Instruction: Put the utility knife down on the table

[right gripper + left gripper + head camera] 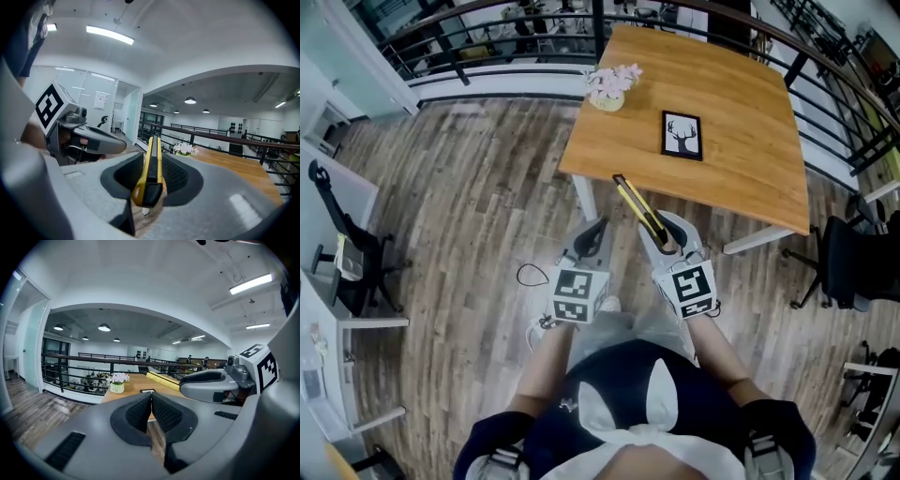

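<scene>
Head view: I have the left gripper and the right gripper side by side in front of the person, over the wood-plank floor. The utility knife, yellow and black, sticks out of the right gripper toward the wooden table. Its far end reaches the table's near edge in this picture. On the table are a framed deer picture and a small pot of flowers, near each other; the rest of the top is bare wood.

Left gripper view: the pads are pressed together with nothing between them. This gripper carries nothing.

Right gripper view: the two pads clamp the knife by its sides, with the black butt end nearest the camera and the body running forward, roughly level. The grip looks firm and centred.

Assessment: the knife is secured and airborne, not yet touching the table. Nothing of the placement itself is done. What is left, in my judgement, is to carry it over the tabletop, lower it and release it.
</scene>
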`<state>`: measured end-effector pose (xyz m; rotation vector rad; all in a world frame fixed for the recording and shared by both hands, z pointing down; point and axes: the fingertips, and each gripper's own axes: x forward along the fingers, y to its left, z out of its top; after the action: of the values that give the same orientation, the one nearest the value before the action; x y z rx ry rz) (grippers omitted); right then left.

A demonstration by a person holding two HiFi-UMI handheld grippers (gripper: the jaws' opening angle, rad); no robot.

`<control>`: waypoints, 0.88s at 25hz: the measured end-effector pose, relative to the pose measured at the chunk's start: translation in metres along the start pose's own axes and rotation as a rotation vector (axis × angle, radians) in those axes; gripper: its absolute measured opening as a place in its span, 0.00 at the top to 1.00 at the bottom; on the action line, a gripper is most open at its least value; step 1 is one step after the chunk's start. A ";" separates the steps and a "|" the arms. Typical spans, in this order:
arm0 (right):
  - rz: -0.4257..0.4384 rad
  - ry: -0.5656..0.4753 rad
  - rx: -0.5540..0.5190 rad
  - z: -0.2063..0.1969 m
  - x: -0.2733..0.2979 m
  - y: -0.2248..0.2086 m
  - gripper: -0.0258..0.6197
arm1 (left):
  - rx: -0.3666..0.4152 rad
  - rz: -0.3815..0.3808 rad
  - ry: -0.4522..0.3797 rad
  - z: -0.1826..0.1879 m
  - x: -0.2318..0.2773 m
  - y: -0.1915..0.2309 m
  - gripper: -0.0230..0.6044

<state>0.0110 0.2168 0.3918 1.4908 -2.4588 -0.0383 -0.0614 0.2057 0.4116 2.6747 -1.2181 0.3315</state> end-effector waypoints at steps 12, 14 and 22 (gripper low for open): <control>0.006 0.053 0.008 -0.018 0.050 -0.023 0.77 | -0.034 -0.054 0.044 -0.018 0.054 0.023 0.93; 0.012 0.048 0.004 -0.016 0.063 -0.035 0.77 | -0.032 -0.057 0.051 -0.016 0.069 0.027 0.93; 0.063 0.024 -0.020 0.001 0.133 -0.088 0.77 | -0.021 -0.050 0.056 0.012 0.136 0.055 0.93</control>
<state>0.0288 0.0587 0.4052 1.3968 -2.4775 -0.0335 -0.0149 0.0696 0.4418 2.6542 -1.1309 0.3806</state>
